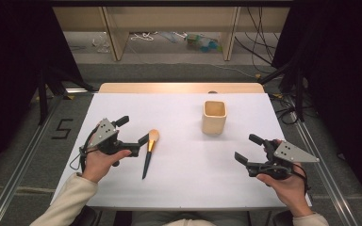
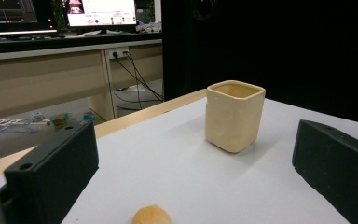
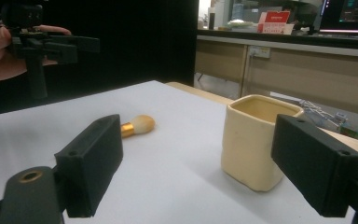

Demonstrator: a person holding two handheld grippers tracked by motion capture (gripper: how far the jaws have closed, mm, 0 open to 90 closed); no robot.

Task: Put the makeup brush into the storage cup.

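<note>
A white table (image 1: 179, 188) is being viewed from above, with a makeup brush (image 1: 149, 153) lying on its left half and a cream square cup (image 1: 214, 117) standing upright toward one o'clock of the table's middle. The left gripper (image 1: 133, 134) is being held just beside the brush, its jaws standing apart with nothing between them; one jaw tip is nearly touching the brush's gold ferrule. From this gripper the brush is lying toward three o'clock. The brush's long axis is running roughly from twelve to six o'clock, tilted slightly, with the pale bristle head at the far end and the dark handle pointing back toward the person. The right gripper (image 1: 249, 149) is being held well apart from the brush, at about four o'clock on the table, its jaws also spread and empty. The left hand is judged the nearer one for picking up the brush.
</note>
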